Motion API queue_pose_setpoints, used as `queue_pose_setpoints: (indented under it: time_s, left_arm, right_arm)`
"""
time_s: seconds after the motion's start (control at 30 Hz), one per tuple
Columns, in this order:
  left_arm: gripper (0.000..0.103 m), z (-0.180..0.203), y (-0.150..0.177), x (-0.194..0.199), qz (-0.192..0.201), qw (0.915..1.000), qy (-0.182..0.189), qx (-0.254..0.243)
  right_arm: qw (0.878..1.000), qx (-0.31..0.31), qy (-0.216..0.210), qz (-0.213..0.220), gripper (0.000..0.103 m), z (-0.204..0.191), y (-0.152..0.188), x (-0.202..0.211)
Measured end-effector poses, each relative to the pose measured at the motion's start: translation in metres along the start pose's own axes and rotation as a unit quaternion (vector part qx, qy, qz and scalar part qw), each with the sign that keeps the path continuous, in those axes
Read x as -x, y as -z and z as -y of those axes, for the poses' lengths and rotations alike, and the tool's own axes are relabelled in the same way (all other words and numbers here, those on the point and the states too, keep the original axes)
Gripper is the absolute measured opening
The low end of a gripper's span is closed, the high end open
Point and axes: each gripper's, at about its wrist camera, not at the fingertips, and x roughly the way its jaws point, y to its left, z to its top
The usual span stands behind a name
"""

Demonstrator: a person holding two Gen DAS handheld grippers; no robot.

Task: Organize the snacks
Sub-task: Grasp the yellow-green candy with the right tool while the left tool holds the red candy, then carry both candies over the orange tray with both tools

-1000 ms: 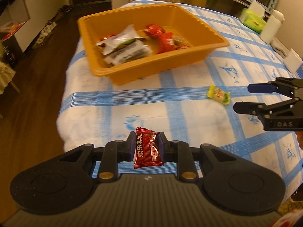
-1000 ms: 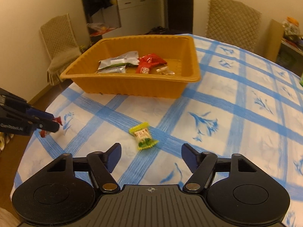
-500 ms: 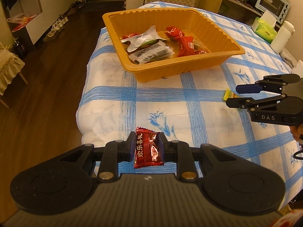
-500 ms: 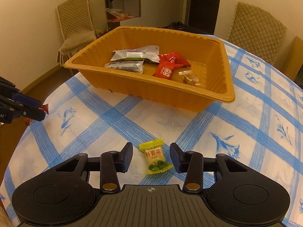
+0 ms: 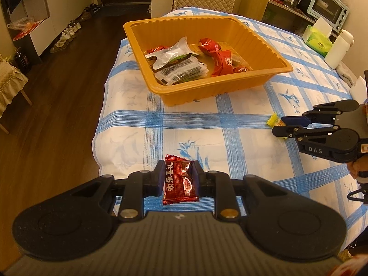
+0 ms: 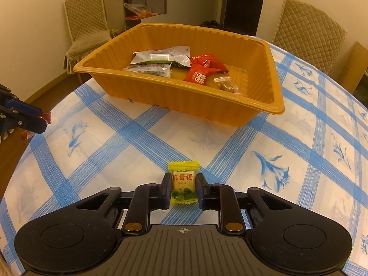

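Snacks sit in two places: several wrapped packets lie inside the orange tray (image 5: 271,53) on the blue-checked surface (image 5: 241,133), and one piece is caught in each gripper. The left gripper (image 5: 179,179) is clenched on a dark red candy packet (image 5: 180,182), which stands upright between the pads with its crimped top edge poking above them; this gripper is angled down toward the near edge of the surface, well short of the tray. The right gripper (image 6: 184,187) is tilted downward too and has its pads pressed against the sides of a yellow-and-green candy (image 6: 184,181), low over the cloth, with the tray (image 6: 188,99) well beyond it. From the left wrist view the right gripper (image 5: 279,125) comes in from the right, fingers pointing left, and part of the person's hand (image 5: 357,165) shows behind its body. Two quilted chairs (image 6: 306,32) stand past the surface.
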Motion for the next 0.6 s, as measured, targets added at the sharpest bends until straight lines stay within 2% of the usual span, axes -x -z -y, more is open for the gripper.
queue_pose_setpoints:
  time_s: [0.17,0.6]
  left_arm:
    - [0.022,-0.001,-0.002,0.003,0.006,1.0000,0.003,0.000]
    - [0.022,-0.002,-0.019,0.025,0.035,0.9992,0.019,-0.004]
  right_arm:
    - [1.000,-0.015,0.001,-0.002,0.021,-0.002,0.000,0.006]
    - [0.996,-0.069,-0.021,0.045,0.021,-0.010,-0.018,0.057]
